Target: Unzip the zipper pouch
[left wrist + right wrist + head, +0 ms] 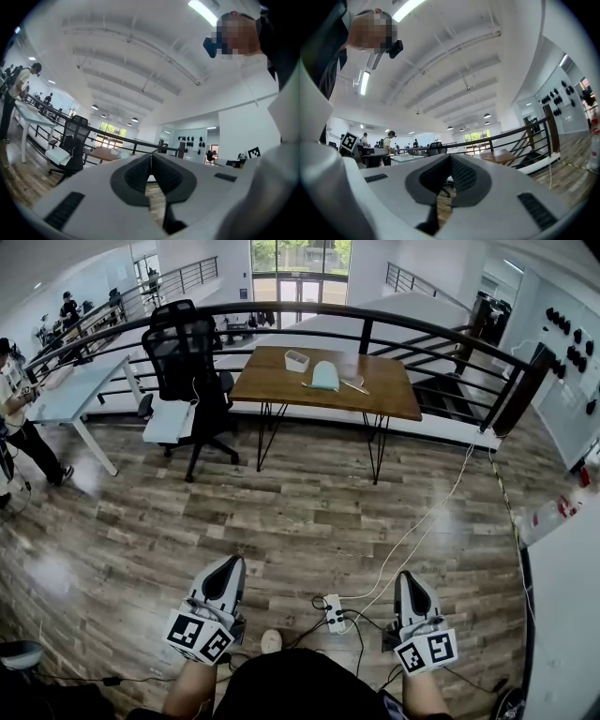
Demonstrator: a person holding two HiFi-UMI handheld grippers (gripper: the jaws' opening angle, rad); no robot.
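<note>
Well ahead of both grippers, across open wooden floor [281,512], stands the brown surface [394,395]. The pale blue zipper pouch [325,376] lies near its middle, with a small white box [297,360] just to its left and a thin pen-like thing [354,386] to its right. A black office chair [187,357] stands at the surface's left end, ahead and to the left of the left hand-held gripper [231,563]; a dark railing [367,337] runs behind the surface. A white power strip [335,612] lies on the floor between the two grippers; its cable [420,521] runs ahead past the right hand-held gripper [405,576] toward the surface's right end.

The left hand-held gripper has its jaws pressed together with nothing between them; the right hand-held gripper is closed the same way and holds nothing. Both point level toward the surface, well apart from the pouch and touching nothing.

The floor straight ahead is bare up to the surface's legs. A white desk [70,395] stands far off to the left with a person [19,418] beside it.
</note>
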